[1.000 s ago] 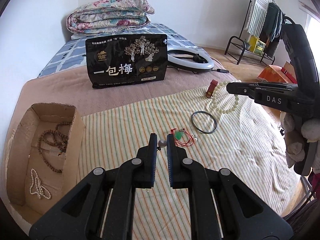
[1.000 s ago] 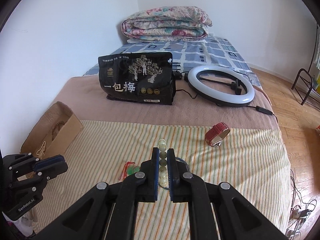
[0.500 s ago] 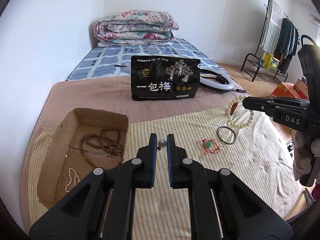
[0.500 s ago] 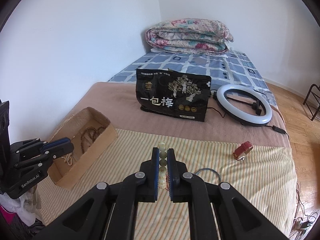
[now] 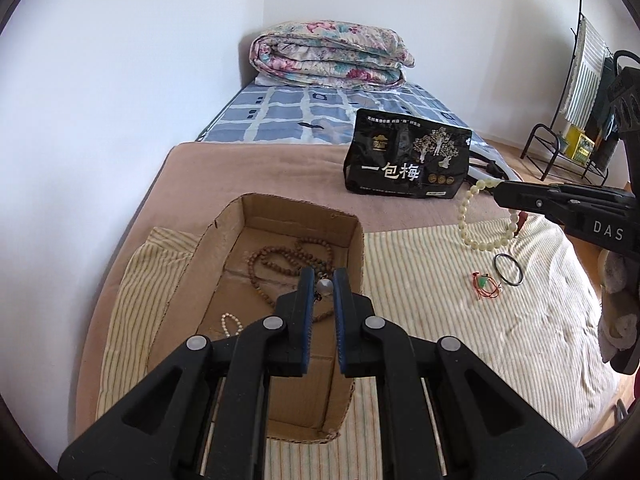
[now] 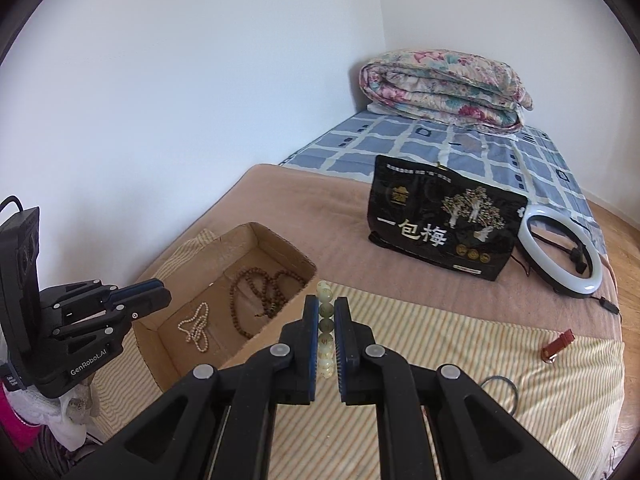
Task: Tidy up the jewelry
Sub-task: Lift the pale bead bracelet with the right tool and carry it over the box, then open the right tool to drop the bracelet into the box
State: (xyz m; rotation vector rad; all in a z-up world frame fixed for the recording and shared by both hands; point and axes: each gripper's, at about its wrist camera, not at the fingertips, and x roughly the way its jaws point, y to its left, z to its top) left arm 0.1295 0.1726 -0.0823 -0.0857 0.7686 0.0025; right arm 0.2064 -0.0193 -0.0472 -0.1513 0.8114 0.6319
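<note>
My left gripper (image 5: pixel 323 286) is shut on a small silver-grey bead piece (image 5: pixel 324 287) and hangs over the open cardboard box (image 5: pixel 352 236). The box holds a brown bead necklace (image 5: pixel 276 262) and a small white pearl strand (image 5: pixel 228 322). My right gripper (image 6: pixel 326 312) is shut on a pale green bead bracelet (image 6: pixel 325 322) and holds it above the striped cloth just right of the box (image 6: pixel 280 240). In the left wrist view the bracelet (image 5: pixel 466 216) dangles from the right gripper (image 5: pixel 498 192). A black ring bangle (image 5: pixel 508 270) and a red-string green charm (image 5: pixel 484 284) lie on the cloth.
A black snack bag (image 5: pixel 404 164) stands behind the cloth. A ring light (image 6: pixel 560 256) lies beside it. A red watch strap (image 6: pixel 558 344) lies at the cloth's right. A folded floral quilt (image 5: pixel 328 56) sits at the bed's far end, and a clothes rack (image 5: pixel 580 80) stands at far right.
Both grippers have moved left toward the box. The left one, formerly over the striped cloth, now hangs over the box. Both stay shut on their pieces.
</note>
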